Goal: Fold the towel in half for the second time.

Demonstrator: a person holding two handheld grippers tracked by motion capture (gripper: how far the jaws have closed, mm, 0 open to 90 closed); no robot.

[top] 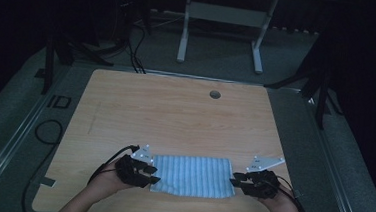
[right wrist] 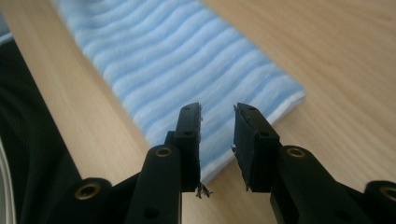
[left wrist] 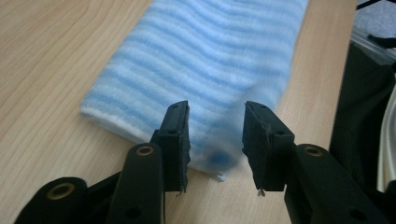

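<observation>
A folded cloth of soft blue-and-white striped fabric (top: 192, 175) lies flat on the light wood-grain desk (top: 175, 115), close to the near edge where the person sits, its long side running left to right. The black left gripper (top: 152, 174) sits at the cloth's left end and the black right gripper (top: 234, 179) at its right end, each held in a hand that comes in from the near edge of the desk, each with a grey three-cornered plate on top and a dark cable trailing back. In the left gripper view the two jaws stand apart with a clear gap between them – the near corner of the striped cloth (left wrist: 205, 84) lies in that gap and a little beyond, and neither pad presses on it. The right gripper view shows the same on the other side: jaws parted, a corner of the cloth (right wrist: 187, 70) lying between and ahead of them, fabric loose and unpinched. Both pairs of jaws are therefore open, holding nothing. The cloth rests on the desk by its own weight – smooth on top, its layered edges showing white along the ends. A small round hole (top: 215, 94) sits in the desk's far side, well apart from the cloth.
</observation>
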